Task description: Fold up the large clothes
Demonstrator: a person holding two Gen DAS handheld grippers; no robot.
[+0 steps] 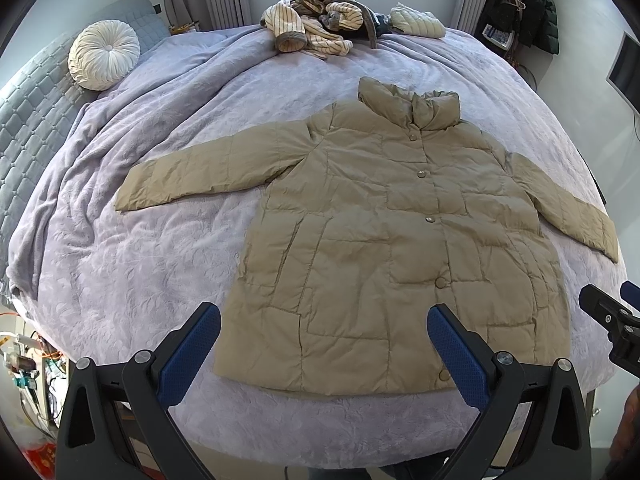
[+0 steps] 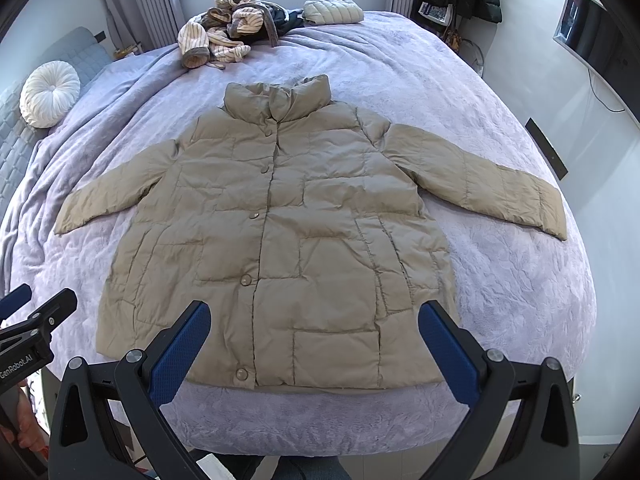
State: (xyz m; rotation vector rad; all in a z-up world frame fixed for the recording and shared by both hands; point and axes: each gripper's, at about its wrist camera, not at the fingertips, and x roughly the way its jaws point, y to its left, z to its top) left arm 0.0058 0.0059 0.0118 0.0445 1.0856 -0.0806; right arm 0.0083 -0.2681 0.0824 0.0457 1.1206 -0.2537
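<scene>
Nearest to the cameras, the left gripper [image 1: 323, 328] and the right gripper [image 2: 314, 326] both hang above the near edge of the bed [image 1: 132, 264], each with its blue fingers [image 1: 192, 350] spread wide and holding nothing. They are side by side — the left one shows at the left edge of the right wrist view, the right one at the right edge of the left wrist view.

Just beyond the fingers lies the coat [image 2: 280, 240], a tan quilted one, flat on the purple bed cover, face up and buttoned. Its hem is toward the grippers, its collar toward the window, and both sleeves are spread out to the sides.

Farther back, a round white cushion [image 1: 103, 54] rests at the left by the headboard. At the far edge of the bed there is a pile of clothes [image 2: 228, 28] — striped and dark pieces — and beside it a folded pale jacket [image 2: 332, 10].
</scene>
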